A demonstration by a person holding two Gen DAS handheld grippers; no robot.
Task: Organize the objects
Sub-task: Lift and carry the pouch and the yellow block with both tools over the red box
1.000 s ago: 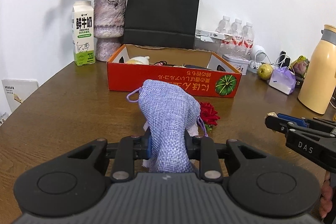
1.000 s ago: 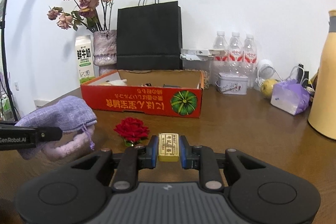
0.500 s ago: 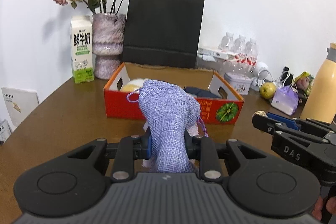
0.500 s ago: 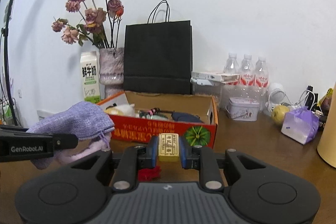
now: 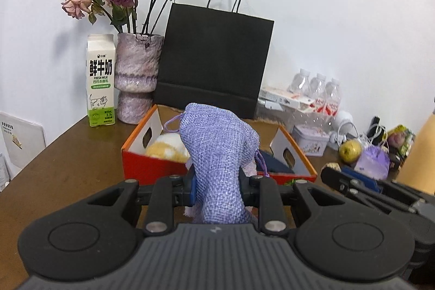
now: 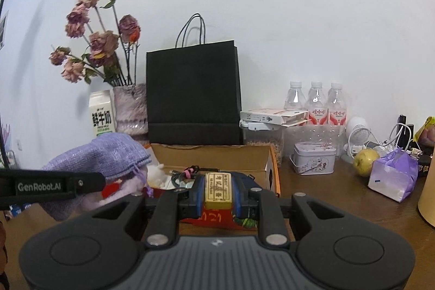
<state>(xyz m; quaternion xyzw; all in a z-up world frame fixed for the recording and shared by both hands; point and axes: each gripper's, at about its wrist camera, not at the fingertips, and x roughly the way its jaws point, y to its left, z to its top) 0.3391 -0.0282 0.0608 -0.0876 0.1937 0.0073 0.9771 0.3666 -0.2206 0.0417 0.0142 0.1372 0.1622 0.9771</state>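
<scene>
My left gripper is shut on a lilac drawstring pouch and holds it up in front of the red cardboard box. The pouch also shows at the left of the right wrist view. My right gripper is shut on a small yellow block with printed characters, held above the near edge of the red box. The box holds a yellow-white plush, a dark item and some small things with pink clips.
Behind the box stand a black paper bag, a vase of dried roses and a milk carton. To the right are water bottles, a small tin, a pear, a purple tissue pack and cables.
Both grippers have risen and moved forward toward the red box, each keeping its hold. The red rose on the table has dropped out of view below them.
</scene>
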